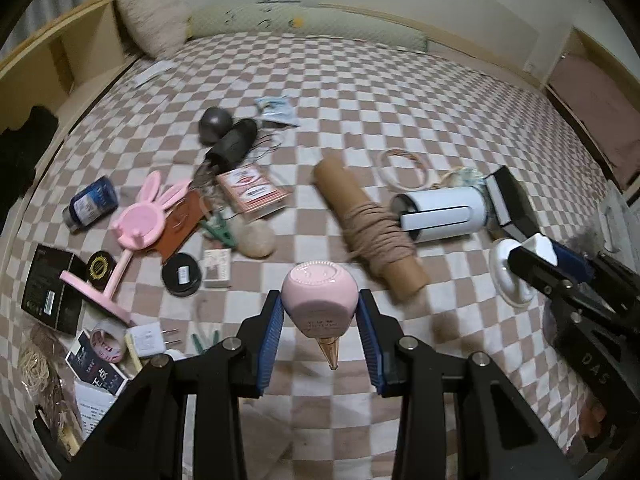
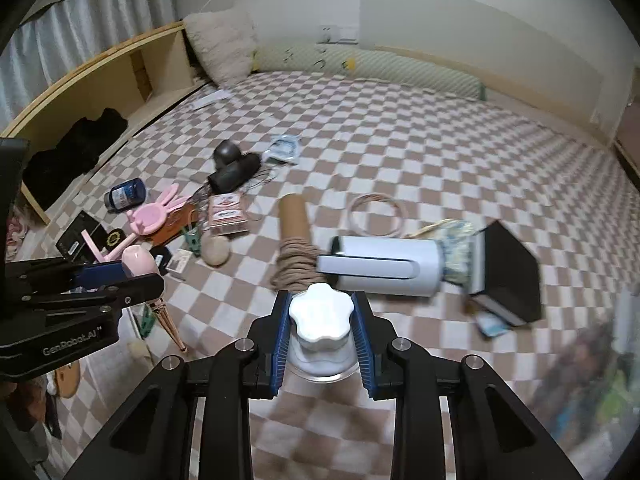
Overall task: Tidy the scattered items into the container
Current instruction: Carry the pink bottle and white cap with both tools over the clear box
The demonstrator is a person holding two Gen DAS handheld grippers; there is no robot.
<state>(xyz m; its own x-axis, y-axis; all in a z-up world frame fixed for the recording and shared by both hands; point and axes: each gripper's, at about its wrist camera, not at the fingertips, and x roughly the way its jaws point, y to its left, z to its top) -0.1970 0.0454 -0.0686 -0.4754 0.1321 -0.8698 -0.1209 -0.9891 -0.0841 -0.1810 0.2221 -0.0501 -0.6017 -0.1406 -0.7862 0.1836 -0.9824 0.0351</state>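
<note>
- Now the left gripper (image 1: 320, 312) clamps the pink toy (image 1: 319, 294) at its smooth bulb: light, likely slippery.
- The right gripper (image 2: 320, 326) pinches the white knob (image 2: 321, 312) by its lobed cap; rigid, probably light.

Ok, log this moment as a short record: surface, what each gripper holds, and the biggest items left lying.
surface: checkered bedspread
left gripper: shut on pink egg-shaped item with a gold cone tip
right gripper: shut on white flower-topped knob
largest items lying: cardboard tube wound with twine, white cylinder
container: not in view
</note>
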